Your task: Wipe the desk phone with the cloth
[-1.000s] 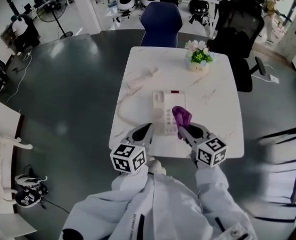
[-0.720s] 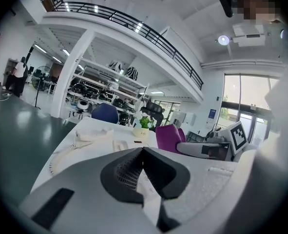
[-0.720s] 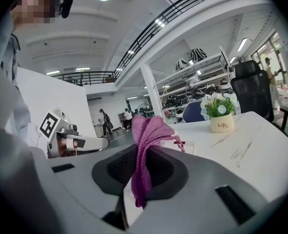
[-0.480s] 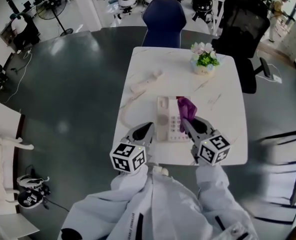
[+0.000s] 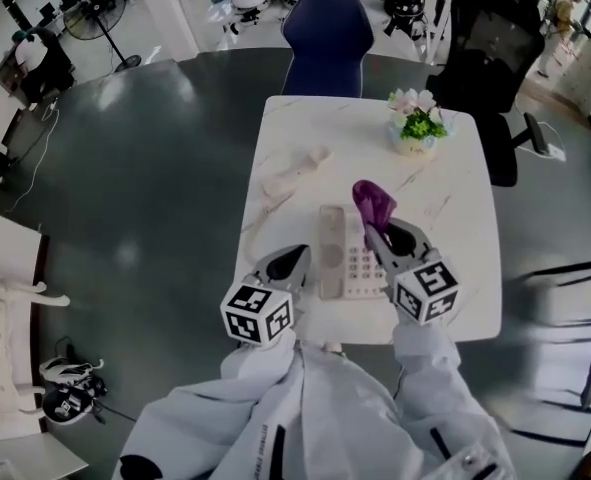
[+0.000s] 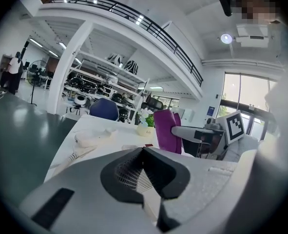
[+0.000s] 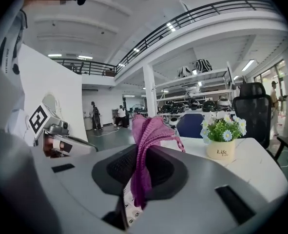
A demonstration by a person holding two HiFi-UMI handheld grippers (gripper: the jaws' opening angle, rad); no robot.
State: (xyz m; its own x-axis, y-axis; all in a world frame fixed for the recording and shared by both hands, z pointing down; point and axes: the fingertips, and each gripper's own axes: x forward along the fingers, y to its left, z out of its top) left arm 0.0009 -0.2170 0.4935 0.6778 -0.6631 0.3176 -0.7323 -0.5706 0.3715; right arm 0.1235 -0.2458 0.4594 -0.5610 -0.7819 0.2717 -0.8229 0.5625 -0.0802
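The white desk phone lies at the near middle of the white table. Its handset is off the base and rests to the far left, joined by a cord. My right gripper is shut on the purple cloth, which sticks up over the phone's far right corner. In the right gripper view the cloth hangs between the pads, with phone keys below. My left gripper hovers at the phone's left edge, shut on nothing.
A pot of flowers stands at the table's far right. A blue chair is behind the table and a black office chair is at its far right corner. Grey floor surrounds the table.
My right gripper has carried the cloth from over the keypad toward the phone's far right corner. The left gripper has stayed at the phone's left edge.
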